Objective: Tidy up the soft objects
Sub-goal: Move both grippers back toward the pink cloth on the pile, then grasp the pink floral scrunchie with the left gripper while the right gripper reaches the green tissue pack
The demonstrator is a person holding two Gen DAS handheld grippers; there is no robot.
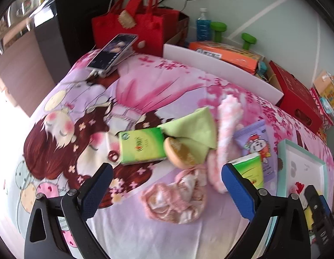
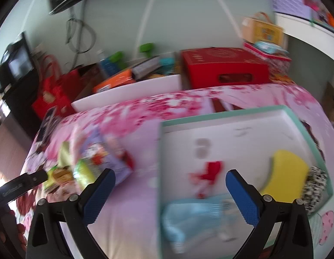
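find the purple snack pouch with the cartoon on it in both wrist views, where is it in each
Left wrist view: the purple snack pouch lies right of centre on the bedspread, beside the pink fluffy sock and just left of the teal-rimmed tray.
Right wrist view: the pouch is blurred, left of centre, above the left finger of the right gripper.
Shared landmark: the teal-rimmed tray, which sits right of the pouch in both views.

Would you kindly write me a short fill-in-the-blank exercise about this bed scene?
1. The yellow sponge lies inside the white ____-rimmed tray.
2. Both the left gripper and the right gripper are ____.
3. The green cloth lies between the green tissue pack and the fluffy ____ sock.

Missing words: teal; open; pink
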